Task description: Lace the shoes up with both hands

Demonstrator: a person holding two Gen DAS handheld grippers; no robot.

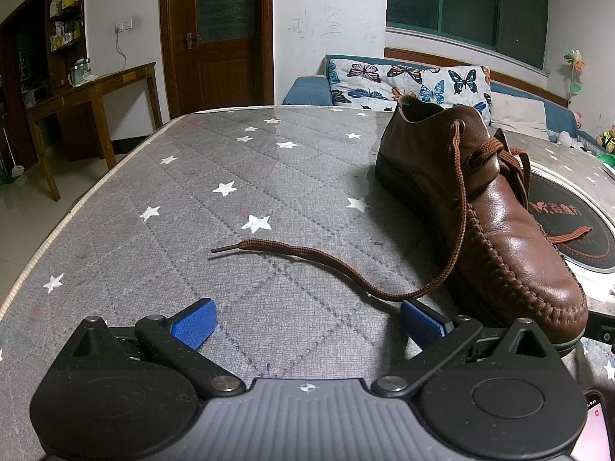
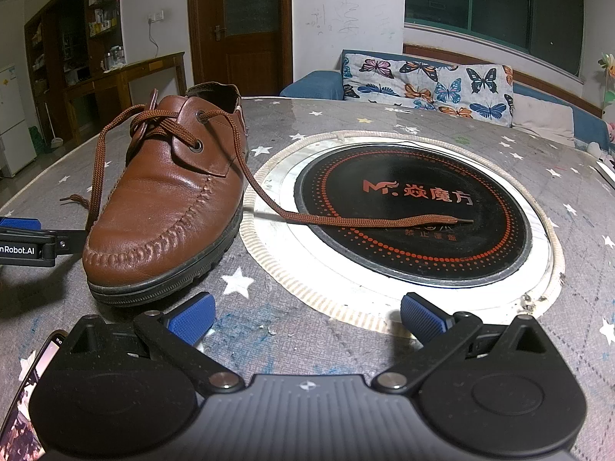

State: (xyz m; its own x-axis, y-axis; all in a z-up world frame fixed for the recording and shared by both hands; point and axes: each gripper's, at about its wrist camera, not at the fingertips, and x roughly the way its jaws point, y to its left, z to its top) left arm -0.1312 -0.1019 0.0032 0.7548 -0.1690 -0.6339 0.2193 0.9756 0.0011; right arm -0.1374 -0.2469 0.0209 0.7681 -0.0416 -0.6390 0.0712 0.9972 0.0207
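A brown leather shoe (image 1: 496, 211) (image 2: 169, 199) stands upright on the grey star-patterned table, toe toward me. One brown lace end (image 1: 307, 253) trails left over the cloth; the other lace end (image 2: 365, 221) lies across the black round cooktop. The laces are crossed through the eyelets, untied. My left gripper (image 1: 307, 322) is open, low over the cloth just left of the toe, with nothing between its blue pads. My right gripper (image 2: 307, 319) is open too, in front of the shoe and the cooktop. A left gripper finger (image 2: 23, 230) shows beside the toe.
The black induction cooktop (image 2: 415, 253) with its white ring is set in the table (image 1: 192, 176) right of the shoe. A phone screen (image 2: 30, 392) sits at the lower left edge. Behind are a butterfly-print cushion (image 1: 407, 80), a sofa, a wooden desk and a door.
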